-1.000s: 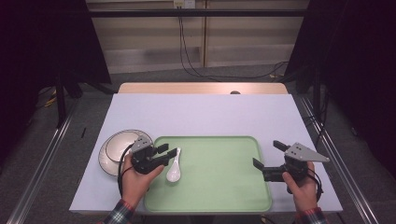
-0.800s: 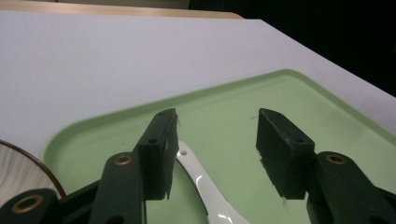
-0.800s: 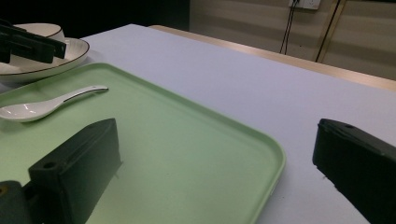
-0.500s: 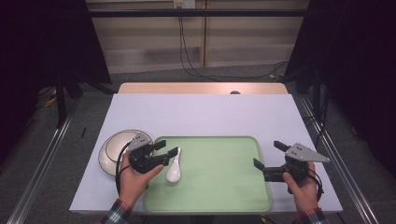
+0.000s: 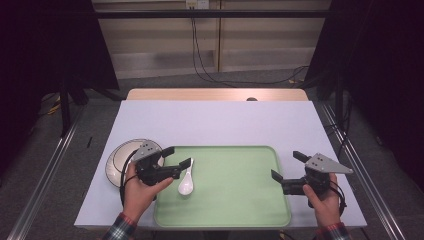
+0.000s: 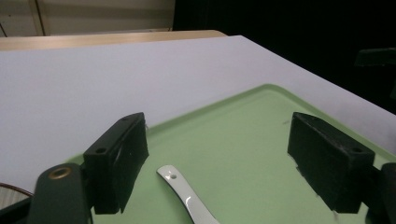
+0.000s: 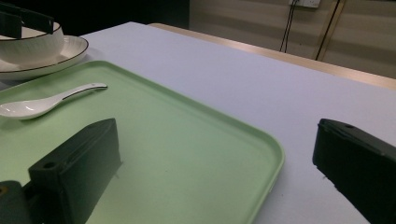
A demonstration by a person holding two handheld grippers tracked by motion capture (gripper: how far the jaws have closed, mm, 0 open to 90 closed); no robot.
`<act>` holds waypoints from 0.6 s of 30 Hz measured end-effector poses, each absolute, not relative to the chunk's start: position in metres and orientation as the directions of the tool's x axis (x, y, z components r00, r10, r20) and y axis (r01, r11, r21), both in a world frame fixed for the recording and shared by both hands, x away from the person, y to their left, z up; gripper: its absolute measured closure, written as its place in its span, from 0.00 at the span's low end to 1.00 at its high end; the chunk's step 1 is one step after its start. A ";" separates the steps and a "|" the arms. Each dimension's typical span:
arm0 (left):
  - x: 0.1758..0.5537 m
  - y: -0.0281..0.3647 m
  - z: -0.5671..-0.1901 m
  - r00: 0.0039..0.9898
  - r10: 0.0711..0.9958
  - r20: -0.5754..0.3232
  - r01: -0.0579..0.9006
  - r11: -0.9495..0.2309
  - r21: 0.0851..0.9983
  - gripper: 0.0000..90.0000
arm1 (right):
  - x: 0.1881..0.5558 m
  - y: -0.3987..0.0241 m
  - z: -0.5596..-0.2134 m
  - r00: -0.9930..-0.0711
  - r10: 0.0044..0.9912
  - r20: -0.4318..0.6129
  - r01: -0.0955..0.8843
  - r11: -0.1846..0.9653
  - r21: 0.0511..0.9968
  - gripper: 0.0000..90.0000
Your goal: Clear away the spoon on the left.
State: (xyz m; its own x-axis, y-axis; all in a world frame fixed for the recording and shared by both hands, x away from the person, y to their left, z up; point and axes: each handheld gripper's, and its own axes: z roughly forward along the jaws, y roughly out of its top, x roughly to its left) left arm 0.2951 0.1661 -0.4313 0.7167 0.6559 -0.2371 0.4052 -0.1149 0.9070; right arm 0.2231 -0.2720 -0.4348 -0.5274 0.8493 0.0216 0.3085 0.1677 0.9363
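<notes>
At far left I see the bowl [image 5: 121, 159] on its plate; my left gripper [image 5: 176, 159] hangs jaws apart over the spoon [image 5: 186, 179] on the tray [image 5: 235, 205]. I'd straddle its handle squarely before closing. My right gripper [image 5: 285, 168] idles, jaws apart.
</notes>
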 end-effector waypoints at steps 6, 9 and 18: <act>0.295 0.168 -0.428 0.725 0.652 -0.221 0.392 -0.128 0.911 0.15 | 0.223 -0.272 -0.435 -0.526 0.850 0.024 0.310 0.165 0.936 0.00; 0.295 0.169 -0.427 0.736 0.640 -0.220 0.392 -0.137 0.910 0.14 | 0.223 -0.272 -0.435 -0.526 0.850 0.022 0.310 0.168 0.936 0.00; 0.295 0.175 -0.422 0.750 0.618 -0.234 0.390 -0.127 0.912 0.07 | 0.223 -0.272 -0.436 -0.526 0.850 0.023 0.311 0.167 0.936 0.00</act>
